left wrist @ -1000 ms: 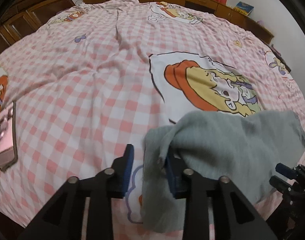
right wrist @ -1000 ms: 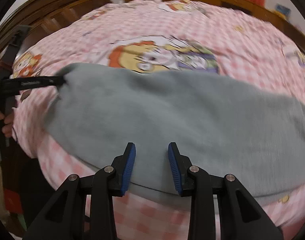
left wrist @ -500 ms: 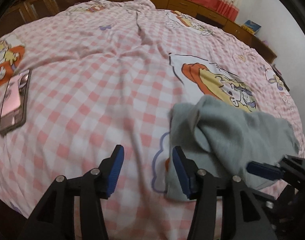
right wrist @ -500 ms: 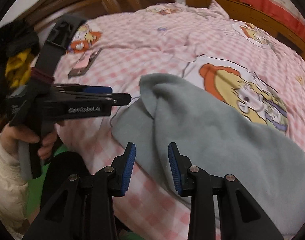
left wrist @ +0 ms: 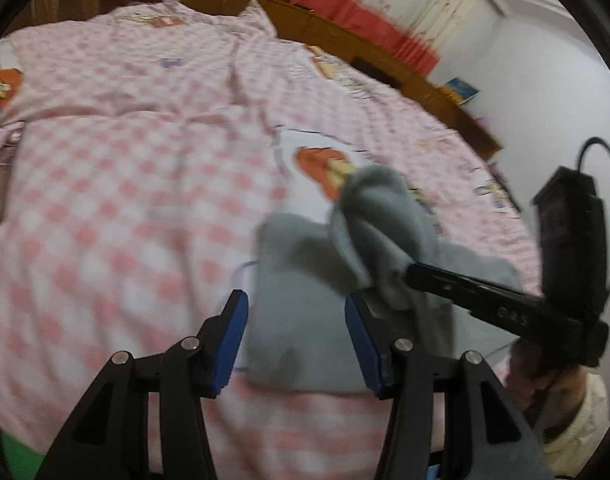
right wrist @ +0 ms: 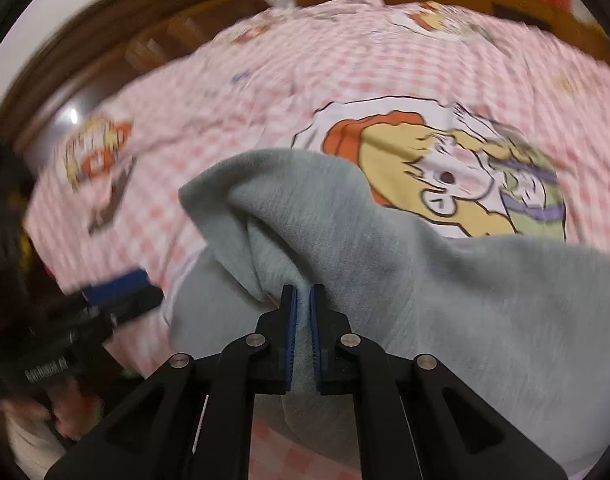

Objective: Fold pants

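Pants [right wrist: 445, 300]: grey, bunched at bed [left wrist: 125, 200] near edge, 6 o'clock. Right gripper [right wrist: 301, 300] clenched on raised fold (mid-fold step). Left gripper [left wrist: 295, 320] released, empty, above cloth. Next, likely: carry fold across, flatten.

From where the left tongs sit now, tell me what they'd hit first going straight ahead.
Probably the grey fleece pants: they lie between the open left tongs, on the pink checked bedsheet. Blur leaves depth unclear.

Left gripper [right wrist: 117, 300] body — blurred white lettering, not legible.
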